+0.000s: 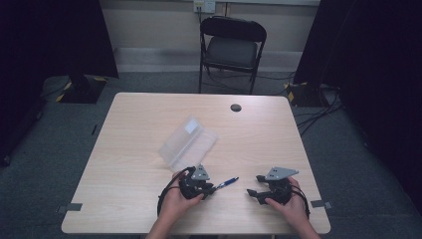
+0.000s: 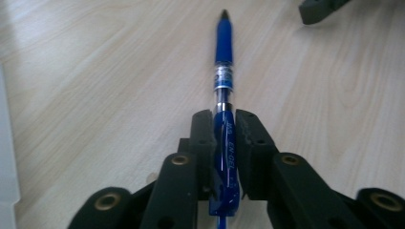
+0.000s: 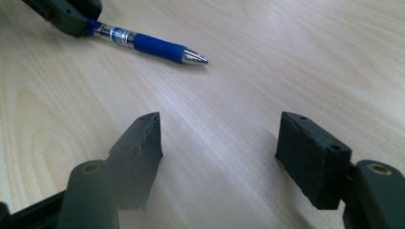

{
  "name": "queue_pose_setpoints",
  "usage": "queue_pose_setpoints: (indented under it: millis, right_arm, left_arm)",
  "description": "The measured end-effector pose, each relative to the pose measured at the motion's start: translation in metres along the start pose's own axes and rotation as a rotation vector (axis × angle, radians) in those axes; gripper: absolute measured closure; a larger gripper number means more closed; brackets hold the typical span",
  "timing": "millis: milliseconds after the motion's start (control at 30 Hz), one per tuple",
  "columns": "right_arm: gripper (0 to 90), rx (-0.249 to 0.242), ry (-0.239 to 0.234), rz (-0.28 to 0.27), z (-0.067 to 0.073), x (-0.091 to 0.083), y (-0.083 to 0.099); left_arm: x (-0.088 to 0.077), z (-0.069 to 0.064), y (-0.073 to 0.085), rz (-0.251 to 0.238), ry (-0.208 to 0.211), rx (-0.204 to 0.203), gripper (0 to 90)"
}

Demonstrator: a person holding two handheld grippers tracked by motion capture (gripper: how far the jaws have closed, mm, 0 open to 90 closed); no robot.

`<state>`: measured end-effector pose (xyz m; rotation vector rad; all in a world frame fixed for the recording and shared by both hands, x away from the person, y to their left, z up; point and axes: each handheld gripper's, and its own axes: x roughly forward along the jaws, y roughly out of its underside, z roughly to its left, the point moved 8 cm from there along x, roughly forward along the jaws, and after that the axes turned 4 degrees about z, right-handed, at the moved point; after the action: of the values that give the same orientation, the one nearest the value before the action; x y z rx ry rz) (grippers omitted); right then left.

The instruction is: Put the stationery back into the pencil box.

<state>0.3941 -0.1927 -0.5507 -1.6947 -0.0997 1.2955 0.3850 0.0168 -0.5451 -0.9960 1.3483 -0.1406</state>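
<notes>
Light wood desk (image 1: 139,114) set on grey carpet (image 1: 59,144), a round grommet (image 1: 236,107) near its far edge. Black folding chair (image 1: 232,47) placed behind it against a pale wall (image 1: 149,25), socket (image 1: 204,6) above. Dark curtains (image 1: 45,35) hung at both sides. Cables (image 1: 318,112) and hazard-taped stand bases (image 1: 82,89) seen on the floor.

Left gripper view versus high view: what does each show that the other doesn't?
Left gripper view alone: the left gripper shut on the pen, pads flanking its printed barrel. High view alone: the clear plastic case beyond the left gripper, both hands, the chair, and the right gripper's body, its jaws empty. Both: the pen pointing toward the right gripper, and the wooden table.
</notes>
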Motion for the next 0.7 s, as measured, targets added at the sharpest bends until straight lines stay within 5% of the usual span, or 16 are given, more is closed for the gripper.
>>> queue_pose_setpoints:
  millis: [67,300,700]
  right_arm:
    - [30.8,-0.013,0.008,0.006,0.001,0.000,0.001]
    - [24.9,-0.039,0.013,0.018,0.002,0.001,0.002]
    - [16.1,-0.044,0.009,0.035,0.003,0.000,0.004]
  left_arm:
    - [0.001,0.002,-0.001,-0.007,0.002,-0.022,65.8]
    - [0.008,0.000,-0.014,-0.013,0.010,-0.004,59.5]
    - [0.024,-0.006,-0.025,-0.013,0.027,0.025,65.7]
